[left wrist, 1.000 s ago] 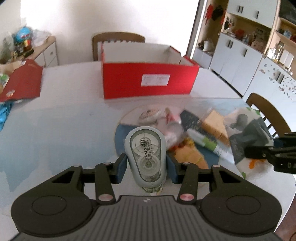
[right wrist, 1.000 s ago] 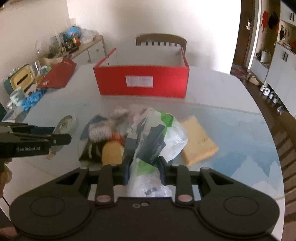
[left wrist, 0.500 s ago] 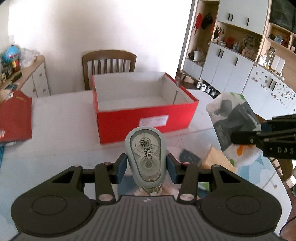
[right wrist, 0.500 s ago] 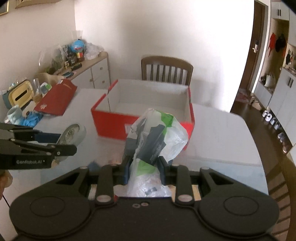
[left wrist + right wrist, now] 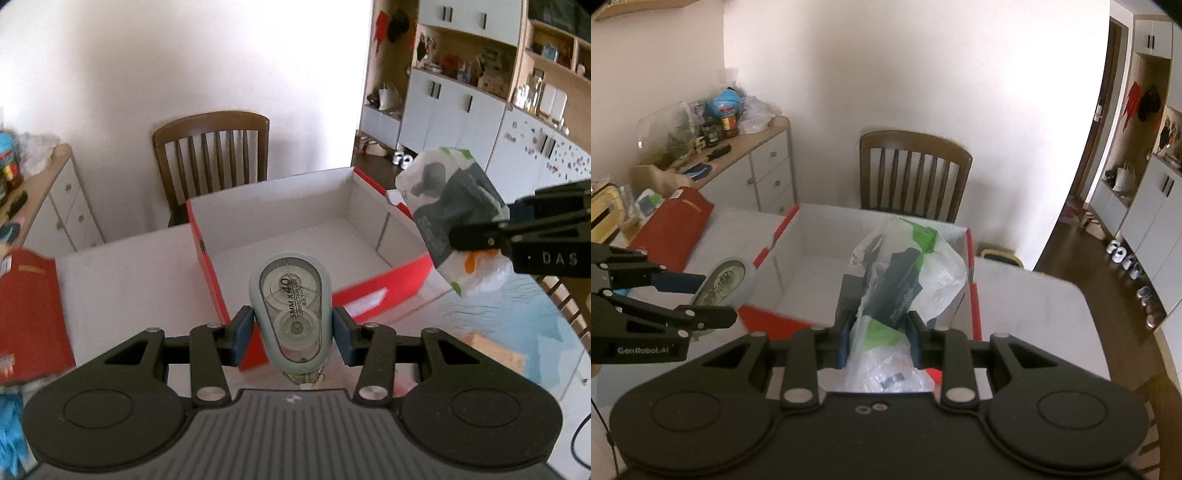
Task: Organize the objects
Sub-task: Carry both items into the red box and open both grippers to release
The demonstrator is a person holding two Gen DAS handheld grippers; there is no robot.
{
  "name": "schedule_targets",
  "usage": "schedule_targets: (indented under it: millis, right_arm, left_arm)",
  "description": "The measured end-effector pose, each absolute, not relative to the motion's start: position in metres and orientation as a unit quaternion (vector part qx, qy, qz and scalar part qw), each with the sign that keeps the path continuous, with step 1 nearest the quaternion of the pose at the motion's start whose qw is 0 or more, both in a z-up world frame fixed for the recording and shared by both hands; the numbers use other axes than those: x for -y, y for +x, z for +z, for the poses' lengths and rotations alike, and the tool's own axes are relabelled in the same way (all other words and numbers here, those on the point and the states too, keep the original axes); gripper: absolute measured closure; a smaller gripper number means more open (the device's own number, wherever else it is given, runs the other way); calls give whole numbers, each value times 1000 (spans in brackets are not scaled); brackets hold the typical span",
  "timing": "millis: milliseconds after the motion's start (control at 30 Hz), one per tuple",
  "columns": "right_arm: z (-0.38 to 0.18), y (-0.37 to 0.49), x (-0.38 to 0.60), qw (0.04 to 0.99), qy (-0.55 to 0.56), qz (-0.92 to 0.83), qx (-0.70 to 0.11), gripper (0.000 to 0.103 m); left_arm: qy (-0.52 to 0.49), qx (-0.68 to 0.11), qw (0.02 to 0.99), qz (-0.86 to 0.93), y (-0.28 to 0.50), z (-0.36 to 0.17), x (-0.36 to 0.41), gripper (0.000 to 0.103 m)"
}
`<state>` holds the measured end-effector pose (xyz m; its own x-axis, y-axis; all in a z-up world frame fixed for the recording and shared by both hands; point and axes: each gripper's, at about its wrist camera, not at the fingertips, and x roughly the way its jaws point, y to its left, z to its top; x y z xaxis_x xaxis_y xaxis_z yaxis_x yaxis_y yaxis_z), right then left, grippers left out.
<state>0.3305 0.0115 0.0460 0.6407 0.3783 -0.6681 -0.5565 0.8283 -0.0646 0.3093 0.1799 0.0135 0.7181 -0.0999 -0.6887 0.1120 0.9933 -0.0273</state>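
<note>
My left gripper (image 5: pixel 291 334) is shut on a pale grey correction tape dispenser (image 5: pixel 291 310), held above the near left corner of an open red shoebox (image 5: pixel 369 295) with a white inside. My right gripper (image 5: pixel 878 338) is shut on a white, green and black plastic bag (image 5: pixel 905 280), held over the box's near edge. In the left wrist view the bag (image 5: pixel 450 218) hangs over the box's right wall in the right gripper (image 5: pixel 476 236). The right wrist view shows the left gripper (image 5: pixel 701 295) with the dispenser (image 5: pixel 726 282) at the left, beside the red shoebox (image 5: pixel 971 280).
A red lid or folder (image 5: pixel 31 310) lies on the white table (image 5: pixel 122 273) at the left. A wooden chair (image 5: pixel 210 158) stands behind the box. A sideboard (image 5: pixel 750 155) with clutter is at the far left, white cupboards (image 5: pixel 454 107) at the right.
Both grippers have risen and moved forward from the pile of objects to the red box, each still holding its item. The pile has dropped out of view.
</note>
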Motion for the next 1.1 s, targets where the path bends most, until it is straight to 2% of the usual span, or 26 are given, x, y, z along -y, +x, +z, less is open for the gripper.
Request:
schedule_targets:
  millis: [500, 1100]
  right_arm:
    - [3, 404, -37, 885, -143, 223, -383, 73]
    - [-71, 435, -60, 848, -159, 207, -461, 73]
  left_arm:
    - [42, -389, 915, -97, 428, -1, -180, 58]
    - [66, -510, 849, -125, 516, -90, -169, 58]
